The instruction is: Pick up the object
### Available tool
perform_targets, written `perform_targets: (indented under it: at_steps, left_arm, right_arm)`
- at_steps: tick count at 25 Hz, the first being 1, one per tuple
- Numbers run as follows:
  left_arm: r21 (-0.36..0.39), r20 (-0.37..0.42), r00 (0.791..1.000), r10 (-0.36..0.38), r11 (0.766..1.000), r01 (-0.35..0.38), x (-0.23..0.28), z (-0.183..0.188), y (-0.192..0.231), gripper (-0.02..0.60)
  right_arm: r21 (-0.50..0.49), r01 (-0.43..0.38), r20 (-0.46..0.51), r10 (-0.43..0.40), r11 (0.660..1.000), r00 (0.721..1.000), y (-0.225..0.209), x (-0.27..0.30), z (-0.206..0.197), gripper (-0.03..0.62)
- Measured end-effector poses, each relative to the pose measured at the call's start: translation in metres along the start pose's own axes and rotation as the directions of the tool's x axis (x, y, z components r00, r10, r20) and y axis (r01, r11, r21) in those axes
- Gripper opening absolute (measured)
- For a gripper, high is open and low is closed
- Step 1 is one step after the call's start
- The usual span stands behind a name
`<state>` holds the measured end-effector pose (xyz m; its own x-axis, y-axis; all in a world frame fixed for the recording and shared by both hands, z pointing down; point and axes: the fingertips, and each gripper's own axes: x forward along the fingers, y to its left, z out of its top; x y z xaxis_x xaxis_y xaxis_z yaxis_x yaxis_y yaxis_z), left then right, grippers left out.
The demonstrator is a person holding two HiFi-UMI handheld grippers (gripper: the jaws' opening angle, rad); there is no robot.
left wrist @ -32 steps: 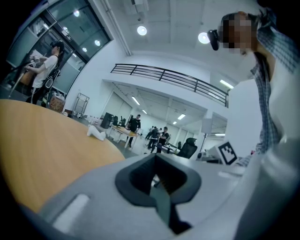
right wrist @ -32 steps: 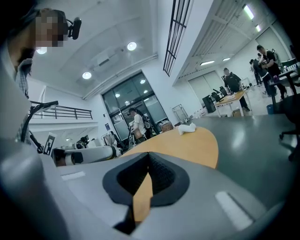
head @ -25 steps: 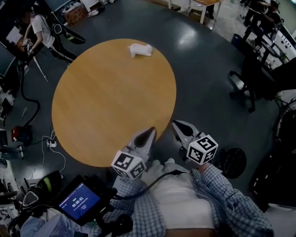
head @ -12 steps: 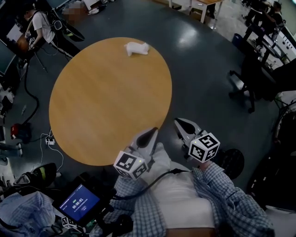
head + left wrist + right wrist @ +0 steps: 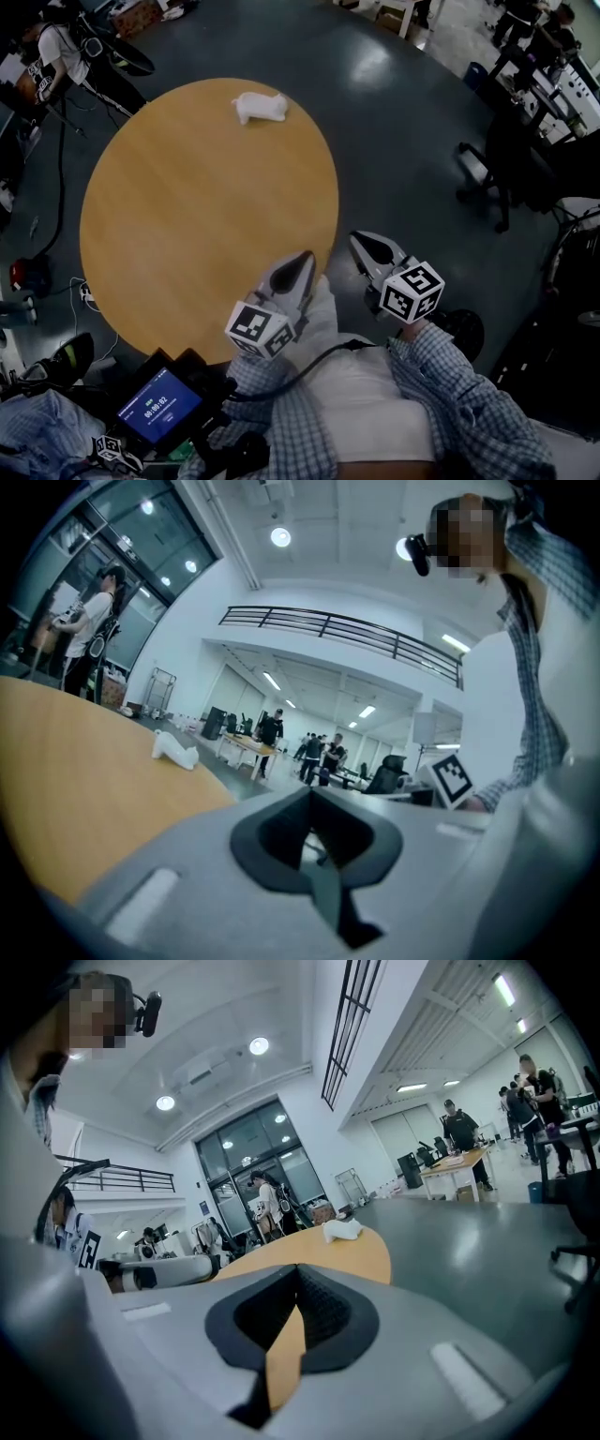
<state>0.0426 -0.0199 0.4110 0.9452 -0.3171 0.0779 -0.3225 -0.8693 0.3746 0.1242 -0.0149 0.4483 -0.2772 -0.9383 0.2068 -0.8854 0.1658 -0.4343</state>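
A small white crumpled object [image 5: 259,107] lies near the far edge of the round wooden table [image 5: 187,216]. It also shows far off in the left gripper view as a white object [image 5: 176,752] and in the right gripper view as a white object [image 5: 342,1230]. My left gripper [image 5: 302,267] hangs over the table's near edge, close to my body, shut and empty. My right gripper [image 5: 367,248] is beside it, off the table over the dark floor, also shut with nothing held. Both are far from the object.
A person [image 5: 56,56] stands beyond the table at the upper left. An office chair [image 5: 492,178] stands on the floor at the right. Cables [image 5: 56,216] trail on the floor left of the table. A screen device [image 5: 159,405] sits at my lower left.
The head view has swung a little, so the table and the white object sit further left in it. Both grippers stay shut near my body, hardly moved.
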Motion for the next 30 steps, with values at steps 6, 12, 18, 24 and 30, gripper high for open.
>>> perform_targets:
  at_steps: [6, 12, 18, 24, 30]
  left_arm:
    - [-0.033, 0.033, 0.997, 0.064, 0.997, -0.063, 0.000, 0.001, 0.017, -0.002]
    - [-0.093, 0.048, 0.984, 0.170, 0.982, -0.165, -0.012, -0.005, 0.036, -0.002]
    - [-0.127, 0.033, 0.971, 0.238, 0.964, -0.232, -0.052, -0.011, 0.028, -0.002]
    - [-0.163, -0.003, 0.960, 0.281, 0.947, -0.278, -0.113, -0.034, 0.006, -0.002]
    - [-0.212, 0.006, 0.946, 0.325, 0.925, -0.316, -0.071, -0.026, 0.033, -0.002]
  right_arm:
    - [-0.035, -0.056, -0.054, 0.054, 0.998, 0.997, 0.001, 0.024, -0.001, -0.003]
    - [-0.081, -0.139, -0.157, 0.125, 0.987, 0.980, 0.006, 0.046, -0.013, -0.003]
    - [-0.139, -0.160, -0.270, 0.118, 0.977, 0.955, 0.020, 0.052, -0.037, -0.003]
    - [-0.250, -0.200, -0.384, 0.093, 0.947, 0.919, 0.053, 0.049, -0.076, 0.025]
    - [-0.364, -0.305, -0.479, 0.104, 0.880, 0.872, 0.011, 0.115, -0.054, 0.147]
